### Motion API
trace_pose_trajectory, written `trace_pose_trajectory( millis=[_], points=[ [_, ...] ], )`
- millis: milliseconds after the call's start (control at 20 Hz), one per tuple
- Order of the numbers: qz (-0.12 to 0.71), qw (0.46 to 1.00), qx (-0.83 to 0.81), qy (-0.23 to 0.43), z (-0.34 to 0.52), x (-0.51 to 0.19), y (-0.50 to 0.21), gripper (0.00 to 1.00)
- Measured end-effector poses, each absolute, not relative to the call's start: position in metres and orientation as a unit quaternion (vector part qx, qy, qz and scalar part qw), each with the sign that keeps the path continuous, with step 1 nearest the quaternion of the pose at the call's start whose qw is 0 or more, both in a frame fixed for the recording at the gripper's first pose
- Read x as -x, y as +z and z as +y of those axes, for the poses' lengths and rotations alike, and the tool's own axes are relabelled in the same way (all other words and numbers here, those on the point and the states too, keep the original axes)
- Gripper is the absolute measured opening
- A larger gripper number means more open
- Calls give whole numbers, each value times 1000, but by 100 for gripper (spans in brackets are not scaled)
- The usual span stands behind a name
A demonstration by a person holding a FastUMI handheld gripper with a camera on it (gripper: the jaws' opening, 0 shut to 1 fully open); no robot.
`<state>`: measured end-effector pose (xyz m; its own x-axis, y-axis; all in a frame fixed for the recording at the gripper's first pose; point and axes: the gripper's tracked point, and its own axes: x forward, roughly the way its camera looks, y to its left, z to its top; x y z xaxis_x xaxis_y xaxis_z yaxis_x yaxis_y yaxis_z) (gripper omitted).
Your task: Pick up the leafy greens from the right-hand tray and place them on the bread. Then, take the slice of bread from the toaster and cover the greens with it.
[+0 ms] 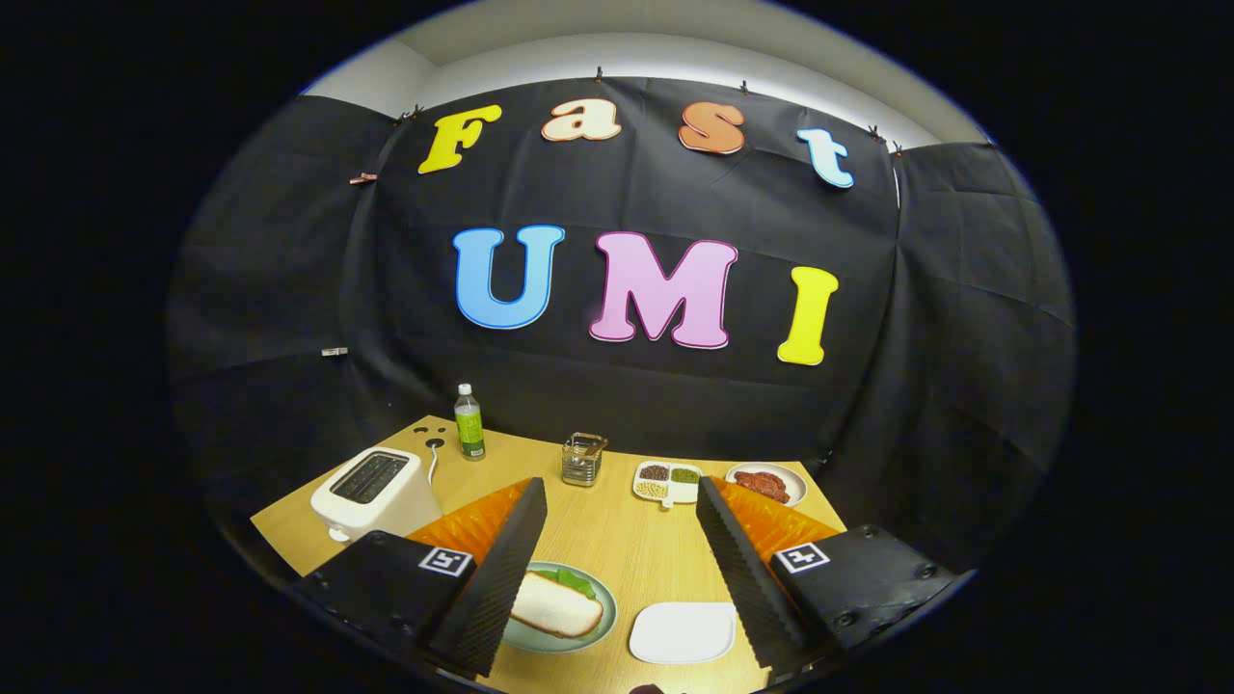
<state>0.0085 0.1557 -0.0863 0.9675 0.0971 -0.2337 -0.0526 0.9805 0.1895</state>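
Hand-held gripper [617,540] hovered wide open and empty above the table [617,540], bread [556,603] covering greens [576,581] on the plate [600,631] at lower centre-left.

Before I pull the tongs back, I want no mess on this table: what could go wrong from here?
1. The open tongs straddle the round green plate; a low retreat might clip the white bread slice and slide it off the green leafy lettuce.
2. The empty white rectangular tray lies just beside the right finger and could get nudged.
3. The white toaster stands near the left finger.
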Motion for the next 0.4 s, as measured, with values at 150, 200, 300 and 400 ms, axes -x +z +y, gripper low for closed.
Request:
trace_pose_trajectory(
  millis=[150,200,300,400],
  points=[
    [126,987,-93,36,155,-9,-88,97],
    [127,987,-92,35,154,-8,-89,97],
    [128,987,-89,34,154,-7,-90,97],
    [128,987,-88,34,153,-6,-89,97]
  ],
)
